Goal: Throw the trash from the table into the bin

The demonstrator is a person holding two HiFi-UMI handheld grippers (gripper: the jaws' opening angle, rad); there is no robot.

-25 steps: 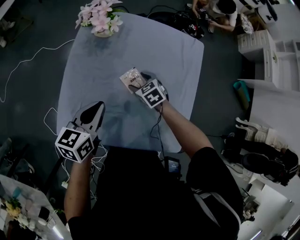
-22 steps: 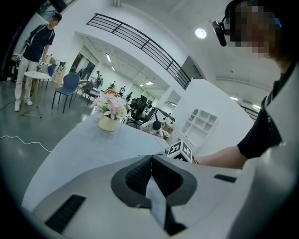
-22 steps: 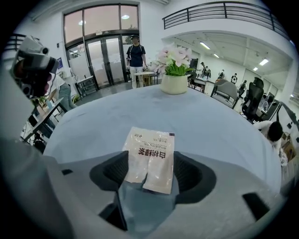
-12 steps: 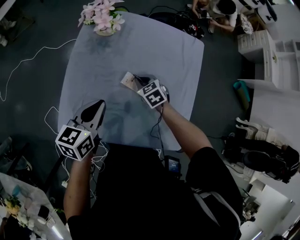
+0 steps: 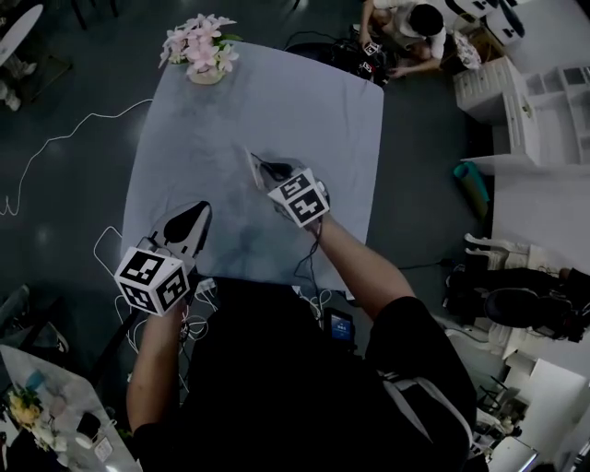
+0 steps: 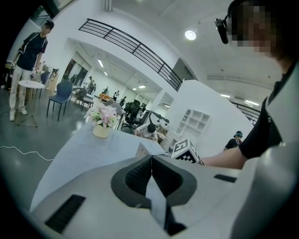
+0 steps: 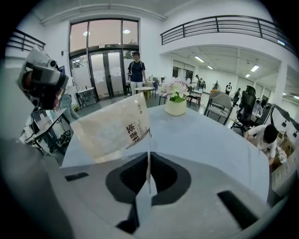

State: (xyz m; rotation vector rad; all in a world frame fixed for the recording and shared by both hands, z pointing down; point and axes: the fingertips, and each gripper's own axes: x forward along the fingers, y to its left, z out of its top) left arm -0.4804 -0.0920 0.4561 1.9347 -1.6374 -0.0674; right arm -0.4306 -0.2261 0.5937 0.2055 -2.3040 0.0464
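1. Grey-blue cloth (image 5: pixel 277 101) covers the one tabletop (image 5: pixel 212 138), which fills the middle of the head view. Dark floor (image 5: pixel 74 83) lies all round it.
2. One white shelf unit (image 5: pixel 502 88) stands on the floor off the tabletop's far right corner. One person (image 5: pixel 406 23) sits low on the floor just beyond the far edge.
3. Two grippers are in view, each carrying one marker cube (image 5: pixel 151 279). The left gripper (image 6: pixel 151 158) hangs over the near left corner of the tabletop. Its jaws are pressed together with nothing between them.
4. The right gripper (image 7: pixel 149 154) is over the middle of the tabletop, clear of the cloth. Its jaws are clenched on the lower edge of the packet (image 7: pixel 112 130).
5. One pot of pink flowers (image 5: pixel 201 57) stands at the far left corner, well apart from both grippers.
6. One piece of trash shows, and it is that packet: flat, pale and partly see-through, with dark print on it. It is off the cloth, held tilted, and it rises up and to the left from the right gripper's jaws in the right gripper view.
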